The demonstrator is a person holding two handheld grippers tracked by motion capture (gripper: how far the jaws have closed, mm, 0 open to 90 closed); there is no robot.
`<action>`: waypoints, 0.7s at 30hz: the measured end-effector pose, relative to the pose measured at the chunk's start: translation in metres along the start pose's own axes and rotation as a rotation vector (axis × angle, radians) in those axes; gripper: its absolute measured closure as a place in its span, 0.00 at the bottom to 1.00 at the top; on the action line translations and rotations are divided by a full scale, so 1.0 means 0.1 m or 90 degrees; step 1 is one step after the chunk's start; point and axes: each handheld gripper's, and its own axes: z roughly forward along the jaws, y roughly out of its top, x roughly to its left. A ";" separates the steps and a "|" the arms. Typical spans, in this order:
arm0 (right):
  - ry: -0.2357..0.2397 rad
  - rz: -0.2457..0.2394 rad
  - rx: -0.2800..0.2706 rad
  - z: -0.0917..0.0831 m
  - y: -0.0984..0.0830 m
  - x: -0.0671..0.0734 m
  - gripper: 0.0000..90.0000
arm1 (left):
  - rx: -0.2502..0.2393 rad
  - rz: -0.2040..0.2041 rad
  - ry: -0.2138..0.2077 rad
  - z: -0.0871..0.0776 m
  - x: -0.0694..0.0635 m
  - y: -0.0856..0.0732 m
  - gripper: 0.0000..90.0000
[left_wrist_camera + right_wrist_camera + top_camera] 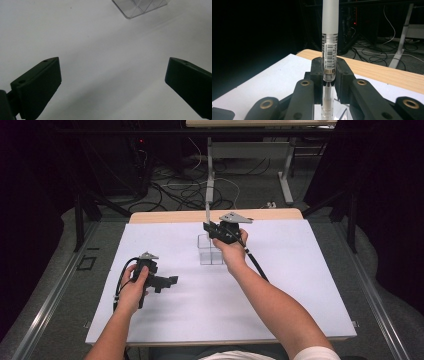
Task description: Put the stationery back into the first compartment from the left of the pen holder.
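Gripping an upright pen (329, 57) between right gripper (329, 75) jaws, above clear holder (210, 250), left gripper (112, 75) jaws wide

pen (329, 53): clear barrel, frosted cap, barcode label | upright | above clear compartment holder (210, 251) on white sheet

You have one pen (329, 50) above one clear holder (210, 251), and two grippers beside the holder.

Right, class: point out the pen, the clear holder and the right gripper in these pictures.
pen (329, 50), right gripper view, on its barcode label.
clear holder (140, 7), left gripper view, on its near corner.
right gripper (329, 75), right gripper view, between its jaws, shut on the pen.
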 end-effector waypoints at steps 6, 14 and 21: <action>-0.005 -0.026 0.019 0.06 -0.07 0.03 0.88 | 0.000 0.000 0.001 0.00 0.00 0.00 0.01; -0.006 -0.037 0.049 0.08 -0.12 0.07 0.88 | -0.001 0.001 0.000 0.00 0.00 0.00 0.01; -0.007 -0.037 0.077 0.09 -0.15 0.08 0.86 | 0.002 0.001 -0.004 0.02 0.00 -0.01 0.01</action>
